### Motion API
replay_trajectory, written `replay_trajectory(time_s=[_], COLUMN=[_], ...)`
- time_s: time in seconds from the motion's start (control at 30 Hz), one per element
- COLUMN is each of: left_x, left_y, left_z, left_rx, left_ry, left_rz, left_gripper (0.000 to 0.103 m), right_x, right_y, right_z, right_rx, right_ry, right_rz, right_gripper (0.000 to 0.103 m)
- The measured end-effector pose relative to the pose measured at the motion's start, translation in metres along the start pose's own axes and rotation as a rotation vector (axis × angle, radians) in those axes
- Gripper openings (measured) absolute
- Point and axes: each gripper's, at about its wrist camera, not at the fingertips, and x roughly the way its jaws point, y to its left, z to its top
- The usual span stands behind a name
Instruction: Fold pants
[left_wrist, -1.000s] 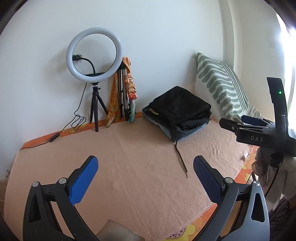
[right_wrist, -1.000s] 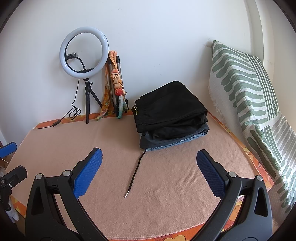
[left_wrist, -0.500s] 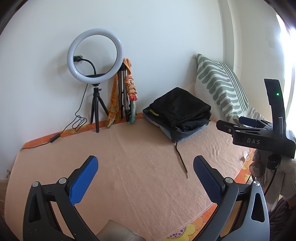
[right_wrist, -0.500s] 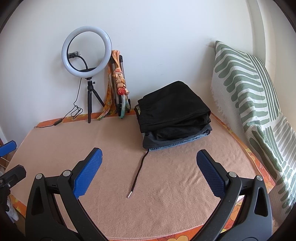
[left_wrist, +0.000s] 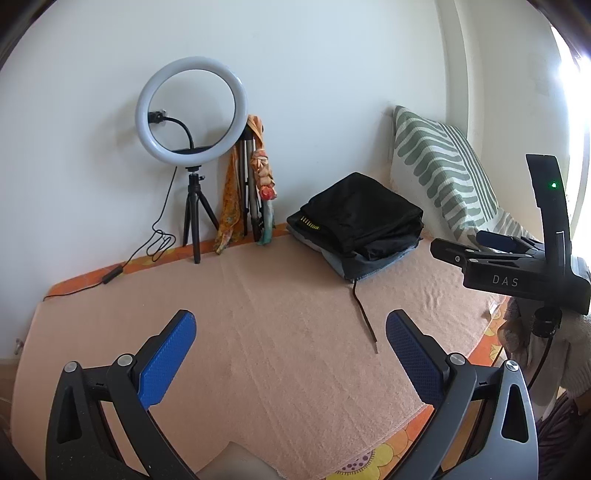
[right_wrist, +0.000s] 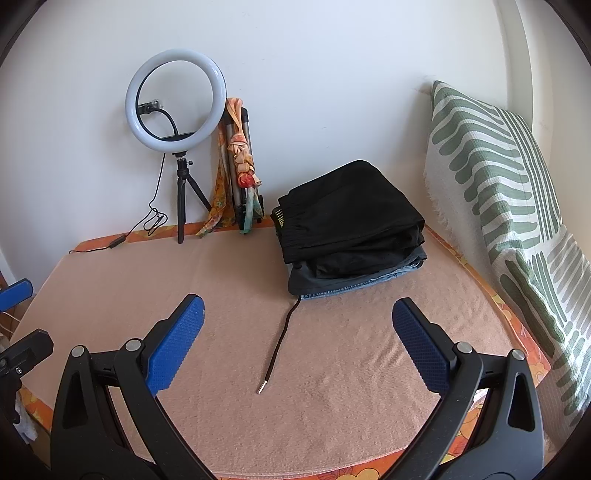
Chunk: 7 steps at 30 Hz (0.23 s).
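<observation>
A stack of folded pants (left_wrist: 364, 221) (right_wrist: 351, 225), black on top and blue denim at the bottom, rests at the back right of a peach blanket (left_wrist: 277, 325) (right_wrist: 332, 387). A dark drawstring (left_wrist: 364, 314) (right_wrist: 280, 343) trails from the stack toward me. My left gripper (left_wrist: 290, 350) hovers open over the blanket's front, holding nothing. My right gripper (right_wrist: 297, 343) is open too, empty, above the drawstring's metal tip. In the left wrist view the right gripper (left_wrist: 491, 247) shows side-on at the right edge.
A ring light on a small tripod (left_wrist: 190, 114) (right_wrist: 175, 99) stands against the white wall, its cable (left_wrist: 147, 251) running left. A folded tripod with an orange scarf (left_wrist: 255, 184) (right_wrist: 240, 166) leans beside it. A green-striped pillow (left_wrist: 439, 173) (right_wrist: 498, 206) lines the right side.
Both grippers have drifted slightly, the right one shifting left and lower in the left wrist view. The pants stack and drawstring lie as before.
</observation>
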Motion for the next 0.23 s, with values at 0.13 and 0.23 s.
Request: replay_trajectory(time_s=[0.13, 0.23], left_x=[-0.0008, -0.0003], left_y=[-0.0001, 0.0024], left_z=[-0.0013, -0.0011], left_rx=[0.005, -0.003], left_ry=[-0.001, 0.013], left_rz=[0.000, -0.014], left_gripper=[0.102, 0.102], right_x=[0.0015, 0.0027], right_y=[0.0010, 0.0016], right_z=[0.0003, 0.0004], right_rx=[0.001, 0.000], right_ry=[0.003, 0.006], right_rz=[0.006, 0.011], right_gripper=[0.103, 0.103])
